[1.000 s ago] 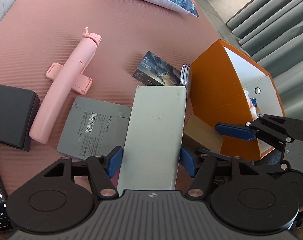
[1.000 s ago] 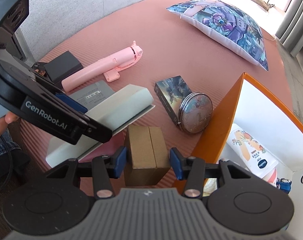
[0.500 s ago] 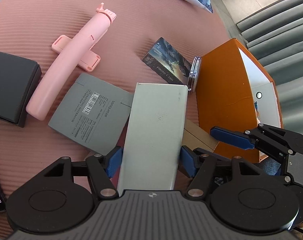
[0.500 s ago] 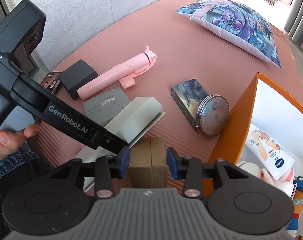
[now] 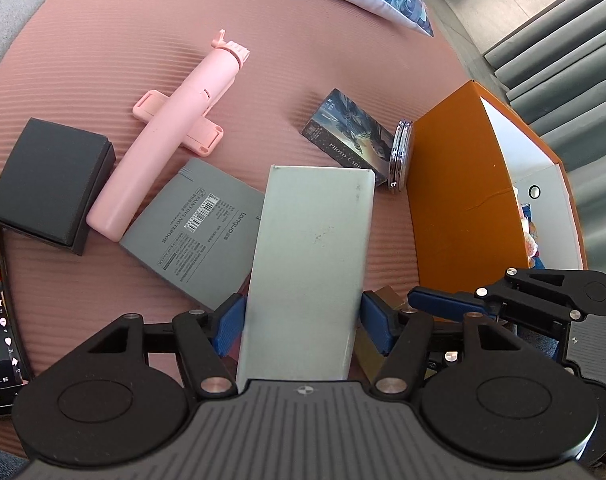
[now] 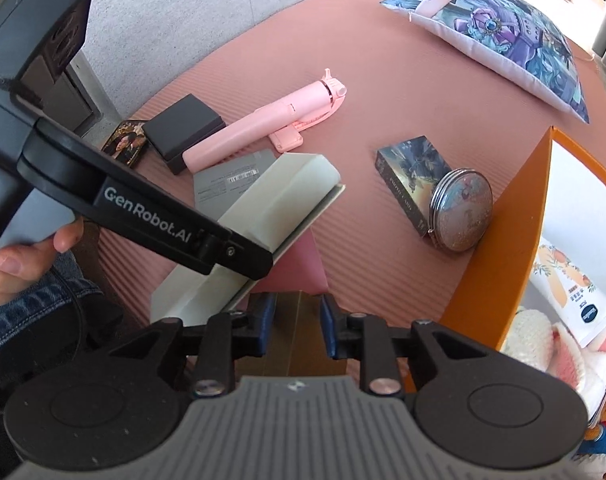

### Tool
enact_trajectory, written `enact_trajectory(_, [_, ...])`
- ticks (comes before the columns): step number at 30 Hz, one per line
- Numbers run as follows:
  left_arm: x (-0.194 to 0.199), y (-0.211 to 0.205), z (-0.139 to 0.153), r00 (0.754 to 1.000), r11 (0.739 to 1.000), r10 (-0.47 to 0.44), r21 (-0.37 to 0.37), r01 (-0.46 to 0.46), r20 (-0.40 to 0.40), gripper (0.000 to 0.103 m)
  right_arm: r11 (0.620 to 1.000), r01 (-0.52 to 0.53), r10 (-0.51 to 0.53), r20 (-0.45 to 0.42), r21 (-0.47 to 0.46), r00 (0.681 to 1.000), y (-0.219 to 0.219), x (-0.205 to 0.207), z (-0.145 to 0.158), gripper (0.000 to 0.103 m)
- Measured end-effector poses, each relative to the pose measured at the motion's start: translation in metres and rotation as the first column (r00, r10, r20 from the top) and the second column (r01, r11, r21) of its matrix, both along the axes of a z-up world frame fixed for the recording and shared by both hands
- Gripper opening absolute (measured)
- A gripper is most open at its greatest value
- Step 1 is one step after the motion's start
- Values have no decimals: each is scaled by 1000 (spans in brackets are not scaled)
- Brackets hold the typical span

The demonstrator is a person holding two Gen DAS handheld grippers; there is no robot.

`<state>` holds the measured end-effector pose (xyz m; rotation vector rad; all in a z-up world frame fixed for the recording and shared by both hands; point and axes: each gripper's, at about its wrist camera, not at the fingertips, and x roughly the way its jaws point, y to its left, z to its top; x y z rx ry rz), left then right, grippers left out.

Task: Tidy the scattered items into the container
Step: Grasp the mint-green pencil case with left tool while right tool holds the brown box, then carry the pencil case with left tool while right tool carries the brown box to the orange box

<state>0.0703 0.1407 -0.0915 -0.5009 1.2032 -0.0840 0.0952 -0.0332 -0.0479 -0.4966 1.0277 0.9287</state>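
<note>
Gripping pale box (image 5: 311,256) in left gripper (image 5: 299,320) | right gripper (image 6: 295,320) just closed on brown box (image 6: 299,332) | orange container (image 5: 455,184) part-filled — 6 items left on mat

compact mirror (image 6: 461,211) against container (image 6: 499,240) — seemingly touching

Left tool (image 5: 301,322) angled down, clamped wide; right tool (image 6: 294,326) just closed narrower, gripping.

Pink ribbed mat (image 5: 103,64); grey carpet (image 6: 191,8); grey curtains (image 5: 563,64)
</note>
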Motion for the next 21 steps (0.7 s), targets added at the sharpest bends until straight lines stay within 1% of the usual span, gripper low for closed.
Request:
enact_trajectory(3, [-3,0,3,1000,1000,10,23,-10,-2,73,1000,-2,2,-3,-5,1000,0,0,-1,29])
enact_trajectory(5, [-4,1,4,1000,999,26,29,-26,-5,73,1000,4,-4,0,-9,1000,0,0,-1,33])
enact_trajectory(6, [-5,2,5,999,999,35,37,-35,-9,73,1000,4,-4,2,-8,1000,0,0,0,37])
enact_trajectory(11, [-7,8,3,997,997,73,5,-73,-25,73,1000,-7,7,4,-17,1000,0,-1,-2,40])
enact_trajectory(12, [-7,7,3,997,997,72,5,-72,-26,73,1000,-8,8,4,-20,1000,0,-2,-2,42])
enact_trajectory(13, [-7,6,4,997,998,70,8,-69,-26,73,1000,-11,11,3,-25,1000,1,-2,-2,49])
enact_trajectory(15, [-7,3,4,997,998,66,12,-66,-29,73,999,-29,29,-1,-41,1000,2,-3,-4,57])
enact_trajectory(19, [-7,2,1,996,997,77,-7,-77,-46,73,995,-68,68,-7,-66,998,7,-7,-7,60])
enact_trajectory(21, [-6,0,-2,995,997,79,2,-79,-67,71,995,-71,70,-17,-69,997,8,-7,-9,60])
